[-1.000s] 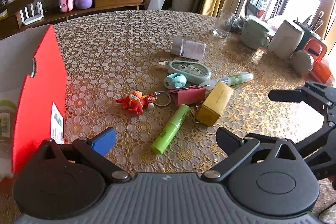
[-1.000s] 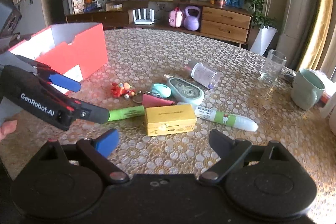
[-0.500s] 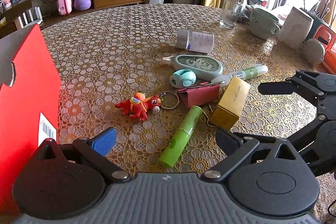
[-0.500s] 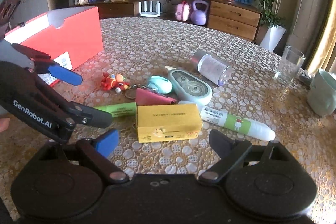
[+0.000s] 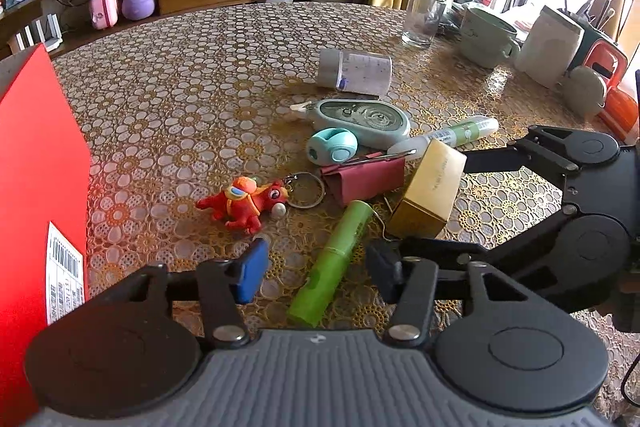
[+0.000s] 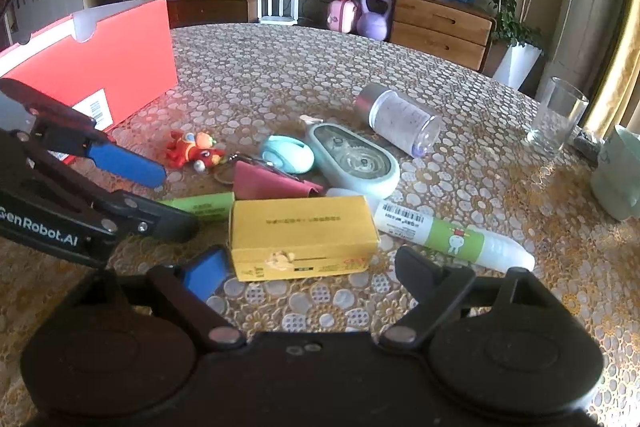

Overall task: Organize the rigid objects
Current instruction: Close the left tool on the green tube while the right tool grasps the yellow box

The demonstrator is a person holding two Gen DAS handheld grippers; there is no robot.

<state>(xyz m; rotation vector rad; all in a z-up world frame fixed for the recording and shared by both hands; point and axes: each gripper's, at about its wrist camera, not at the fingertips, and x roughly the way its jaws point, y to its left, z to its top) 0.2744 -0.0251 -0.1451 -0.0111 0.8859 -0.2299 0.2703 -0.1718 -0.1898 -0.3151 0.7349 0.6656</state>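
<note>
A round counter (image 5: 168, 83) covered in a gold floral lace-pattern cloth holds a cluster of small things near its middle. A red box (image 6: 100, 67) stands open near the counter's left edge, with a white barcode label on its side.

The left gripper (image 5: 316, 267) hovers low over the near part of the counter, its two fingers spread wide on either side of a green tube (image 5: 334, 259) that lies flat between them; neither finger touches it. The right gripper (image 6: 308, 271), also spread wide and holding nothing, faces the long side of a yellow box (image 6: 302, 237), with one fingertip at each end of the box and very close to it.

The yellow box lies just beside the green tube. Behind the two sits a folded dark red pouch (image 5: 364, 179). To its left is a red toy figure (image 5: 244, 203) on a metal key ring (image 5: 306, 189). Further back lie a small teal round case (image 5: 332, 147), a pale green correction-tape dispenser (image 5: 360, 115), and a white and green pen-shaped tube (image 6: 452, 235) with a barcode. A clear plastic jar (image 6: 400, 119) with a grey lid lies on its side behind these.

Near the far right edge of the counter stand a drinking glass (image 5: 424, 19) and a pale green mug (image 5: 488, 39).
</note>
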